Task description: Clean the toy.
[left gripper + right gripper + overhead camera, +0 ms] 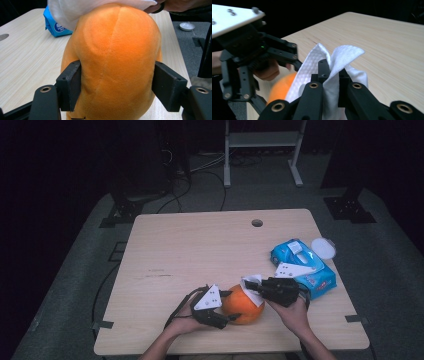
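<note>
Plush orange toy (112, 62), seamed, fuzzy

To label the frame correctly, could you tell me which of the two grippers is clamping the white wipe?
The right gripper: its jaws are shut on the white wipe, while the left gripper grips the orange plush toy.

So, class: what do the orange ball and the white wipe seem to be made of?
Orange ball: soft plush fabric, matt and fuzzy, with a stitched seam, likely stuffed. White wipe: thin nonwoven cloth or paper, going by its dimpled embossing and limp folds.
</note>
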### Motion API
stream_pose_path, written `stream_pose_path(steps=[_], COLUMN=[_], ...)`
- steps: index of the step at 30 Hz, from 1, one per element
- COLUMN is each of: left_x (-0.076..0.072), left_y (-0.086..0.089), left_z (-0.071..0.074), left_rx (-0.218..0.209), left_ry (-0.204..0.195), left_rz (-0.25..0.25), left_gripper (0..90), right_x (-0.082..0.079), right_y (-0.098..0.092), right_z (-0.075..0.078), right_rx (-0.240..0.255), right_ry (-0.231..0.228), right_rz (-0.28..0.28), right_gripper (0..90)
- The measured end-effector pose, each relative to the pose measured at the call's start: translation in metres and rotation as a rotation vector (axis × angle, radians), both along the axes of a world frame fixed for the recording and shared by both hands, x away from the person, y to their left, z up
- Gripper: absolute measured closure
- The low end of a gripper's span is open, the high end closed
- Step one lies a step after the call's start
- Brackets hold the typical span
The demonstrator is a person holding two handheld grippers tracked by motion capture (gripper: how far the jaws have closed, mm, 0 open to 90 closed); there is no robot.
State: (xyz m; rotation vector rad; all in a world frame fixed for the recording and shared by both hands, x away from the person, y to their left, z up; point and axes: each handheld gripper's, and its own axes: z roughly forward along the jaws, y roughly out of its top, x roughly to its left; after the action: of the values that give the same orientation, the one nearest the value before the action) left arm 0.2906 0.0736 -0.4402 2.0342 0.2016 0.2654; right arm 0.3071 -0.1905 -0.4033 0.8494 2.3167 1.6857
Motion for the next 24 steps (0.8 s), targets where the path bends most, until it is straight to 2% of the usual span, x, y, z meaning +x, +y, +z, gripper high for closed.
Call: stream_pose_path(steps=[7,12,16,21,24], left_x=[0.014,0.022,0.021,0.016,0.017], left_y=[0.013,0.020,0.016,0.006,0.008], left_z=[-0.004,-0.005,-0.004,-0.002,-0.003], left_rx=[-0.065,-0.100,-0.100,-0.077,-0.086], left_ry=[0.113,0.167,0.166,0.131,0.142], left_rz=[0.053,0.093,0.101,0.095,0.097], left_gripper=[30.6,30.5,30.3,30.0,30.3], right_x=[-0.001,-0.010,-0.016,-0.017,-0.015], right_y=[-0.016,-0.019,-0.010,0.003,0.003], right_z=[-0.008,-0.006,0.000,0.008,0.009], right_rx=[-0.012,-0.015,-0.020,-0.013,-0.030], right_ry=[0.040,0.034,0.000,-0.045,-0.058], right_rz=[-0.032,-0.020,0.006,0.042,0.040], right_gripper=[85.8,85.7,85.6,85.7,85.9])
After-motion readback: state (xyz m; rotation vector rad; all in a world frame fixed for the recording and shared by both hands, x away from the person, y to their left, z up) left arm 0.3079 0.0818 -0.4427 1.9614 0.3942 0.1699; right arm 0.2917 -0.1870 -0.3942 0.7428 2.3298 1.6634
